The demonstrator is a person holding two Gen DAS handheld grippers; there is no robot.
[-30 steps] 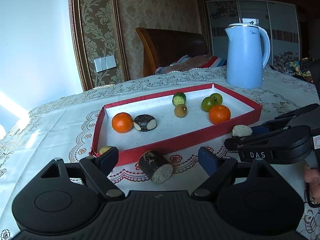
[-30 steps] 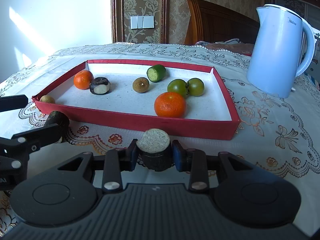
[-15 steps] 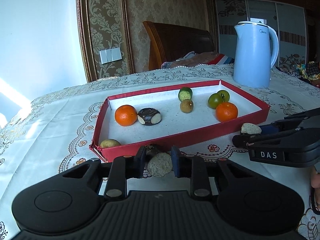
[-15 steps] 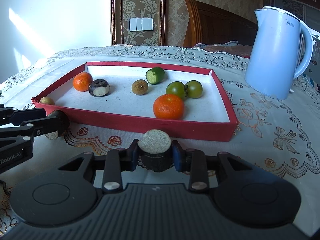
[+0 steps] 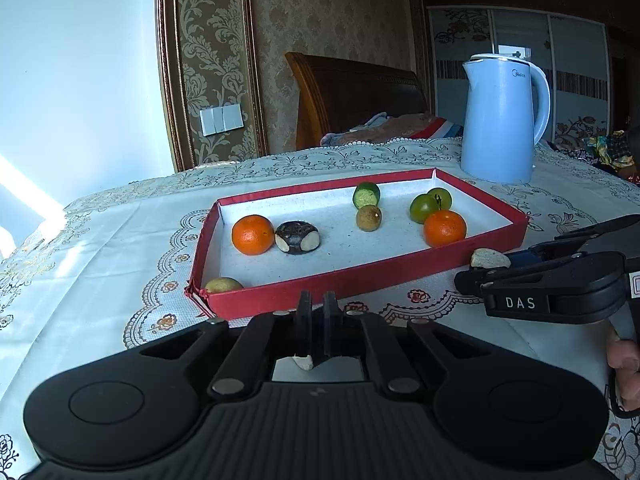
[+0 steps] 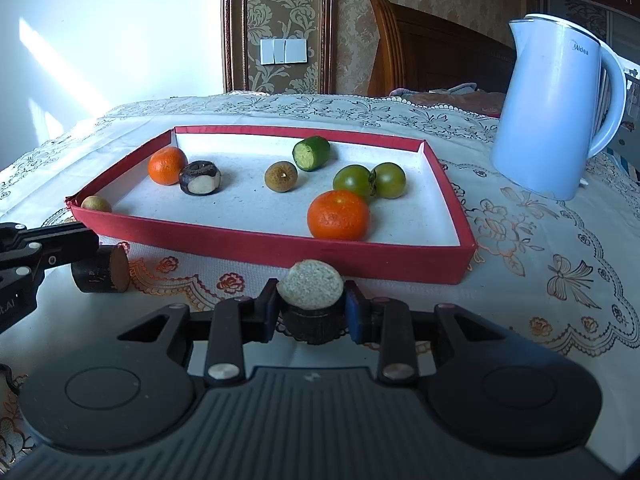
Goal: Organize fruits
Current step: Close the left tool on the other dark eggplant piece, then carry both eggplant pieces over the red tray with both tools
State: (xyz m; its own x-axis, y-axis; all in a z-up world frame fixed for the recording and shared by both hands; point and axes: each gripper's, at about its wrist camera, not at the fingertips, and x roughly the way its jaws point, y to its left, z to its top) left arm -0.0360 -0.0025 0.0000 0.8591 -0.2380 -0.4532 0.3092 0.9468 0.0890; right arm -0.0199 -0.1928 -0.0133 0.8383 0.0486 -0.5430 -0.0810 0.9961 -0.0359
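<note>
My left gripper [image 5: 316, 306] hangs just before the red tray's [image 5: 360, 280] near wall, jaws shut with only a slit between them and nothing in it. The dark stub with a brown cut end [image 6: 102, 268] lies on the cloth at that gripper's fingertips [image 6: 80, 240]; the left wrist view shows only a pale sliver of it [image 5: 304, 361] under the fingers. My right gripper [image 6: 312, 314] is shut on a second dark stub with a pale cut top [image 6: 310, 284], close before the tray's [image 6: 280, 248] front wall. The tray holds two oranges [image 6: 338, 216], two green tomatoes [image 6: 354, 180] and other fruit.
A pale blue kettle [image 6: 552, 120] stands on the lace tablecloth right of the tray. A cucumber piece [image 6: 312, 153], a brown round fruit [image 6: 281, 176], a dark chestnut-like piece [image 6: 200, 178] and a small yellowish fruit [image 6: 95, 203] also lie in the tray. A hand [image 5: 624, 360] holds the right gripper.
My left gripper went from wide open to closed around the dark stub, then shut fully; the stub is no longer between the jaws. The right gripper kept its hold and place.
</note>
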